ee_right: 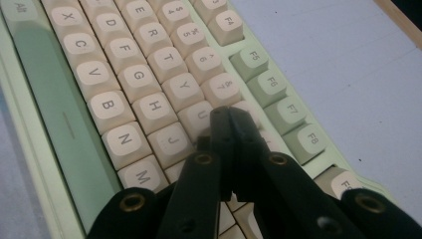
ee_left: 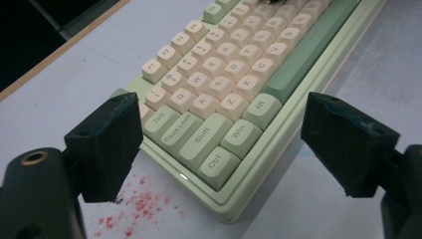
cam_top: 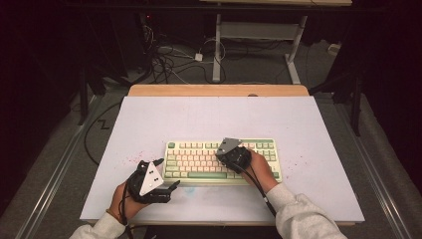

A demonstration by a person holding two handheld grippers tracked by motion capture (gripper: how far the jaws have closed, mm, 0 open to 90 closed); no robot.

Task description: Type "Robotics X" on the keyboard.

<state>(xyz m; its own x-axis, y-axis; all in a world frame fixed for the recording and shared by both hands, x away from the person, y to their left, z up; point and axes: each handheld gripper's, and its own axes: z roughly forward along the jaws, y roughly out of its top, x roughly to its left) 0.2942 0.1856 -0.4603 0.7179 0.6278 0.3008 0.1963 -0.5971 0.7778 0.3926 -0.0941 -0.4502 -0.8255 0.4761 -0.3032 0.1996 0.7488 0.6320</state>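
A pale green keyboard (cam_top: 221,160) with cream and green keys lies on the white table top, a little right of its middle. My right gripper (cam_top: 230,152) hangs over the keyboard's middle, jaws shut, with nothing between them. In the right gripper view the closed tips (ee_right: 228,115) sit just above the U key (ee_right: 198,115); whether they touch a key I cannot tell. My left gripper (cam_top: 166,174) rests near the keyboard's front left corner, open and empty. Its jaws (ee_left: 219,144) frame the Ctrl key (ee_left: 218,165) and that corner of the keyboard (ee_left: 249,196).
Red specks (ee_left: 137,206) stain the white board (cam_top: 149,119) by the keyboard's left corner. A wooden edge (cam_top: 219,90) runs along the far side. Beyond it stand a desk frame (cam_top: 259,35) and tangled cables (cam_top: 169,59) on the floor.
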